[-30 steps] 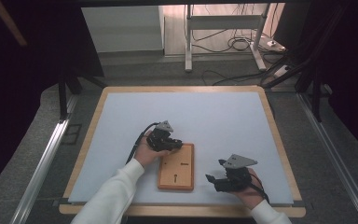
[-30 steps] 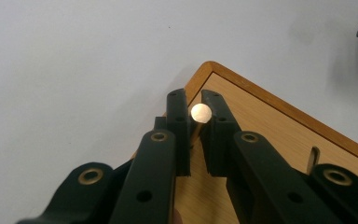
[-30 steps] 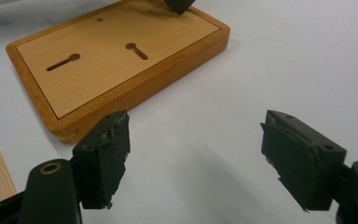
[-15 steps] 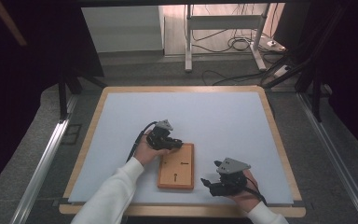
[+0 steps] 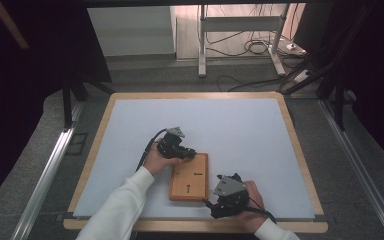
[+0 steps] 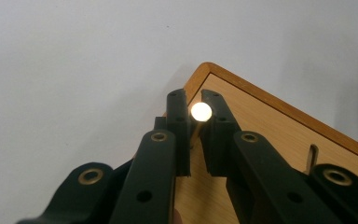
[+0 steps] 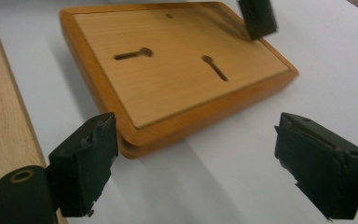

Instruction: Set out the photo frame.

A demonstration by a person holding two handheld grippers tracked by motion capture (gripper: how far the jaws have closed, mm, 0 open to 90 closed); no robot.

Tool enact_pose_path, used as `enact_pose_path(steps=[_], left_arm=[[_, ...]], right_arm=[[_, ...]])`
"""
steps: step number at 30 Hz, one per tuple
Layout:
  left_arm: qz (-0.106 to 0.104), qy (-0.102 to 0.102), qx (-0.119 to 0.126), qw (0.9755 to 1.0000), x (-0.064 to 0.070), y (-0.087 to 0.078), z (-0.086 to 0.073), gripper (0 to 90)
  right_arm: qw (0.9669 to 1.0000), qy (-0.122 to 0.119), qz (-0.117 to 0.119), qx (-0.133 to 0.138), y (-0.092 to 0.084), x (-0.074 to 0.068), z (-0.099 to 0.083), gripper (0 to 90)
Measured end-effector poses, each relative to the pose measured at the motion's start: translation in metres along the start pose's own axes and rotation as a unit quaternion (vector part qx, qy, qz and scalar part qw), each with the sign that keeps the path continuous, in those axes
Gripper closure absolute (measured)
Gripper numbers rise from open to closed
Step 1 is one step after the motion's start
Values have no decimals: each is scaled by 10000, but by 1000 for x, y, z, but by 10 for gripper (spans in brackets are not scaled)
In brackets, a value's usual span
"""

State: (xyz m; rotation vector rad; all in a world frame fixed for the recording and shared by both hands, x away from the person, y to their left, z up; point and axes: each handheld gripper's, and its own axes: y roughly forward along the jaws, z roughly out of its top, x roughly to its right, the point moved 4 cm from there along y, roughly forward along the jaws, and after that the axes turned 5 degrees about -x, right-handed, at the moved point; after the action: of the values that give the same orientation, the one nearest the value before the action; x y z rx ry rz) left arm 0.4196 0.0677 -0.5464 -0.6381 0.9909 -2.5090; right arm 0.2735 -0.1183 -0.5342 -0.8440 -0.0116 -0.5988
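Observation:
A flat wooden board (image 5: 189, 177) with two keyhole slots (image 7: 133, 53) lies on the white table top, near its front edge. My left gripper (image 5: 192, 154) sits at the board's far left corner, shut on a small pale round peg (image 6: 201, 112) that stands upright over that corner of the board (image 6: 279, 135). My right gripper (image 5: 214, 200) is at the board's near right corner, its jaws wide apart and just opened further. In the right gripper view (image 7: 200, 158) the board's (image 7: 182, 70) corner lies just ahead of one jaw, untouched. The left gripper's tip (image 7: 257, 16) shows at the board's far end.
The white surface has a wooden rim (image 5: 195, 226) close behind my right hand. Wide white surface (image 5: 220, 125) stretches beyond the board. Past the table stand a metal frame (image 5: 240, 30) and floor cables (image 5: 250, 47). Rails (image 5: 45, 175) run along both sides.
My right gripper has slid left and a little toward the front edge, up to the board's near right corner, and its jaws have widened. The left gripper and peg have stayed put.

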Motion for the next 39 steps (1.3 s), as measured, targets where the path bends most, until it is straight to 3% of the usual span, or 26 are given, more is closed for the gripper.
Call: enact_pose_path(steps=[3, 7, 8, 12, 17, 25, 29, 35, 38, 39], left_arm=[[-23, 0, -5, 10000, -1, 0, 0, 827], [-58, -32, -24, 10000, -2, 0, 1, 826], [-68, -36, -31, 10000, -2, 0, 1, 827], [-94, -17, -37, 9999, -3, 0, 1, 826], [-55, -61, 48, 10000, -3, 0, 0, 834], [108, -51, 166, 9998, -2, 0, 0, 836], [217, -64, 222, 9995, -3, 1, -1, 830], [205, -120, 311, 9992, -5, 0, -1, 787], [267, -206, 321, 9989, -5, 0, -1, 673], [330, -262, 336, 9985, -5, -1, -1, 673]], right_arm=[[9994, -315, -25, -135, 9, -11, 6, 115], [9981, -530, -150, -260, 16, -17, 9, 111], [9967, -671, -282, -350, 22, -20, 10, 112], [9944, -849, -464, -418, 30, -23, 13, 112], [9888, -1183, -820, -386, 37, -27, 18, 157], [9831, -1449, -1099, -195, 30, -29, 25, 250], [9825, -1522, -1068, -123, 23, -26, 29, 331], [9831, -1458, -1109, -22, 15, -19, 31, 415], [9822, -1485, -1151, 18, 12, -17, 33, 443], [9821, -1487, -1160, 25, 11, -17, 34, 447]])
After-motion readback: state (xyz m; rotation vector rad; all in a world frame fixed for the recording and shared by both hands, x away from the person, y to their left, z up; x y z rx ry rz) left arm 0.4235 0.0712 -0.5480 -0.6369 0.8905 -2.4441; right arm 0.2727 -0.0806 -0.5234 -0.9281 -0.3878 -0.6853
